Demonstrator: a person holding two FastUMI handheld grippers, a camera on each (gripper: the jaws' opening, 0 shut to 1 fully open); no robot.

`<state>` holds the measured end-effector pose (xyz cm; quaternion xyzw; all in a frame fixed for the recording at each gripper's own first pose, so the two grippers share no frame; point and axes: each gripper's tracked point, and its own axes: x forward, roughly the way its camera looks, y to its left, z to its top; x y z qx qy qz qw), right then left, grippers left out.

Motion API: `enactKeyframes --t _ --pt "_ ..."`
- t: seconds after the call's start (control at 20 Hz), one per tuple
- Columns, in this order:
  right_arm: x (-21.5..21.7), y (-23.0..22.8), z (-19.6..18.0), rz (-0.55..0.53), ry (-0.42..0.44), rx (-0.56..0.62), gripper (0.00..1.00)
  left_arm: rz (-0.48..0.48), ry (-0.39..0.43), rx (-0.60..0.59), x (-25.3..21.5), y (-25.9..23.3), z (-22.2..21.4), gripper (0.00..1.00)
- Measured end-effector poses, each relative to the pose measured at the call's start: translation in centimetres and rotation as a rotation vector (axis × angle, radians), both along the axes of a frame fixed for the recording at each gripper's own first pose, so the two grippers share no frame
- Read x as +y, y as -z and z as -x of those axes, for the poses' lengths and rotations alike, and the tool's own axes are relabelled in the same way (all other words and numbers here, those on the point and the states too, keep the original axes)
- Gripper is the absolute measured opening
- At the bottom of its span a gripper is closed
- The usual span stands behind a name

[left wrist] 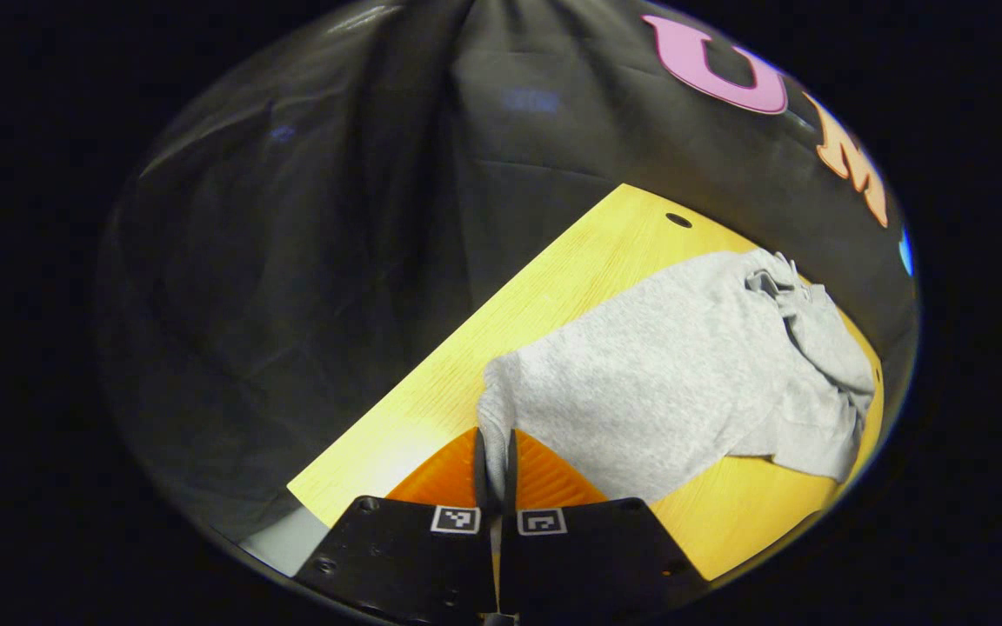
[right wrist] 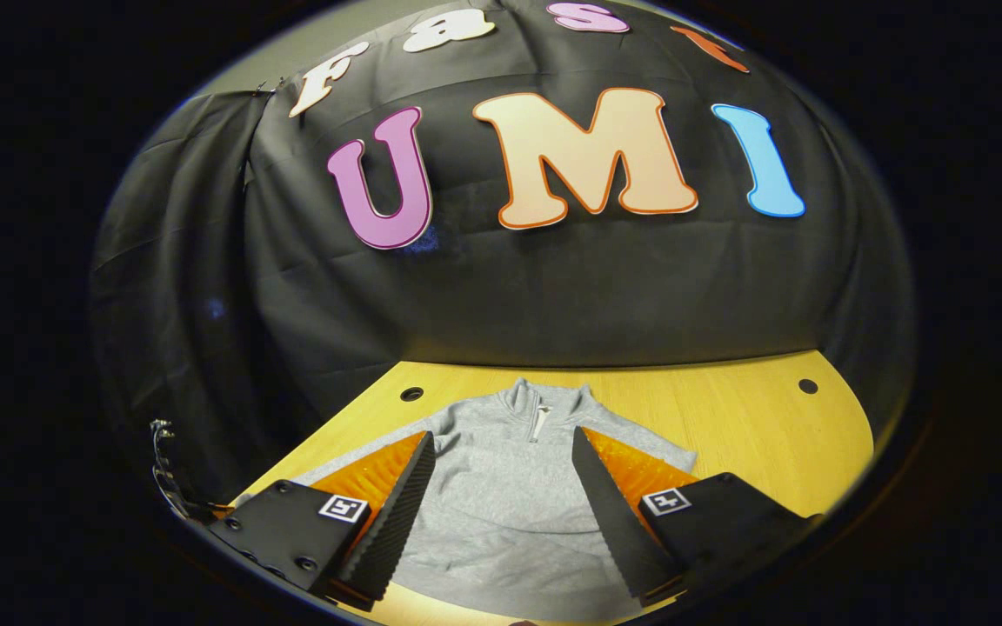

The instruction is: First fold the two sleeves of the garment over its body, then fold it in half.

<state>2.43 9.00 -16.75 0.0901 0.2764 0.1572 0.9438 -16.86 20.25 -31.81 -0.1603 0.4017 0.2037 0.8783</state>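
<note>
1. The grey garment (right wrist: 514,487) lay flat on the yellow counter (right wrist: 753,435), collar (right wrist: 544,402) towards the booth wall, and both sleeves appeared already turned in over the body
2. The left hand-held gripper (left wrist: 494,461) had its fingers drawn together on a pinch of grey cloth at a corner of the garment (left wrist: 666,382), on the side away from the collar; the pinch looked thin, so judged liable to slip out under any quick lift
3. The right hand-held gripper (right wrist: 501,513) hung over the body below the collar, fingers wide apart and holding nothing. With only one corner gripped, a lift was judged likely to drag the garment askew across the counter and give a crooked half fold
4. In the left gripper view the cloth at the end of the garment away from the pinch lay bunched; pulling the hem up over it was judged likely to trap the creases or shake a folded sleeve loose
5. The garment reached close to the counter edge away from the collar, so a sideways tug there risked part of it sliding off
</note>
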Motion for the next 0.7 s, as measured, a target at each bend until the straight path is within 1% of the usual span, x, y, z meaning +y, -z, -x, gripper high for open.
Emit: enactKeyframes --t 0.05,0.15,0.2,0.25,0.35,0.4,0.45,0.5,0.55,0.6,0.65,0.7 --pt "-0.6 0.1 0.3 0.005 0.005 0.007 0.98 0.017 -0.011 -0.012 0.3 -0.8 -0.6 0.00" --pt "-1.9 -0.1 0.6 0.008 0.021 0.006 0.98 0.014 -0.026 -0.074 1.3 -3.2 -2.7 0.00" --pt "-2.4 -0.1 0.8 0.008 0.030 0.006 0.95 0.015 -0.027 -0.107 1.0 -4.3 -4.4 0.00" --pt "-3.0 0.1 1.0 0.008 0.039 0.008 0.98 0.021 -0.028 -0.136 1.0 -5.7 -5.9 0.00" --pt "-4.5 0.5 1.7 0.012 0.055 0.026 0.98 0.033 -0.016 -0.205 0.6 -8.9 -9.1 0.00" --pt "-5.2 0.5 2.0 0.016 0.065 0.033 0.95 0.030 0.006 -0.239 0.2 -10.4 -10.6 0.00" --pt "-6.0 0.6 2.3 0.019 0.075 0.035 0.95 0.018 0.032 -0.262 -0.3 -11.6 -12.2 0.00" --pt "-6.9 0.3 2.8 0.020 0.087 0.034 0.98 0.001 0.064 -0.283 -1.0 -12.9 -13.4 0.00" --pt "-7.8 -0.1 3.4 0.022 0.100 0.033 0.98 -0.015 0.101 -0.302 -2.0 -14.1 -14.6 0.00" --pt "-8.7 -0.1 3.8 0.023 0.112 0.032 0.95 -0.028 0.137 -0.316 -3.3 -14.8 -15.8 0.00" --pt "-9.4 -0.2 4.1 0.025 0.123 0.030 0.98 -0.037 0.171 -0.331 -4.7 -15.5 -17.0 0.00" --pt "-10.1 -0.1 4.4 0.028 0.133 0.029 0.98 -0.041 0.206 -0.343 -6.2 -16.0 -18.3 0.00"
